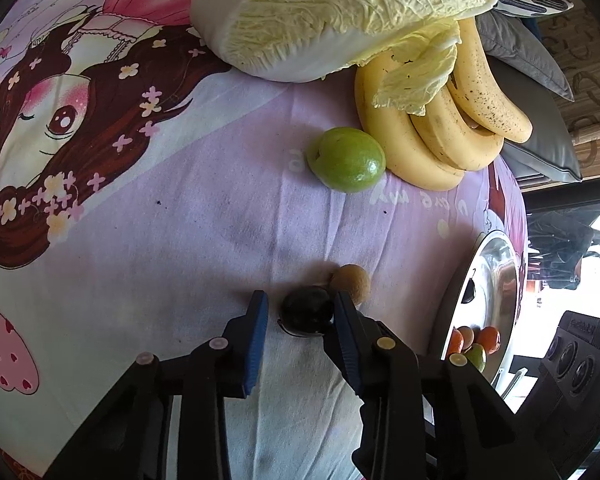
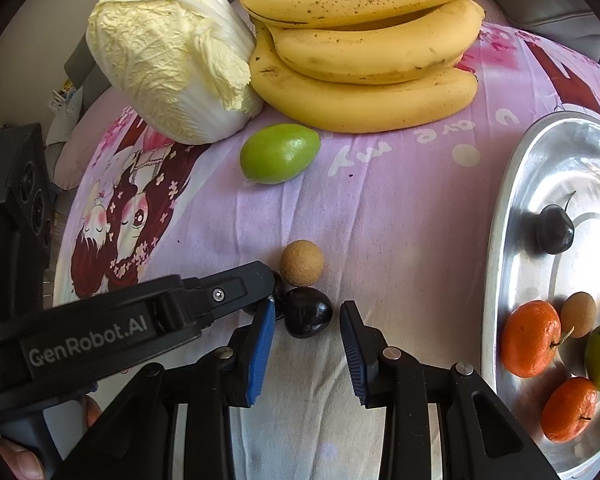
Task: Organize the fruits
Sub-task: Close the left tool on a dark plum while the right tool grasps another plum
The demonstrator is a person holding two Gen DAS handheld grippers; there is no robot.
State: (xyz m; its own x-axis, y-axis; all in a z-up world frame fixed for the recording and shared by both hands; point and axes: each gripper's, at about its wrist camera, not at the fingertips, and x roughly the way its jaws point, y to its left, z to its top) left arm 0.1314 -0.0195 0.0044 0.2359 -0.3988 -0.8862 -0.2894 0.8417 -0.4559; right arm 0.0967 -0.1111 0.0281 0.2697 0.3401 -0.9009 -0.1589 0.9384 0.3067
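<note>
Both claws spread around one dark plum (image 2: 308,312)

Low centre of each view: left claw (image 1: 300,312) and right claw (image 2: 308,320) gape around the plum on the pink cloth (image 2: 380,208), touching a tan longan (image 2: 302,263); steel tray (image 2: 512,216) at right.

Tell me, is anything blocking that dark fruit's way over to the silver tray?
Nothing visible does. Between the dark fruit and the silver tray lies only bare cloth. The small tan fruit sits just behind it, off that path.
</note>
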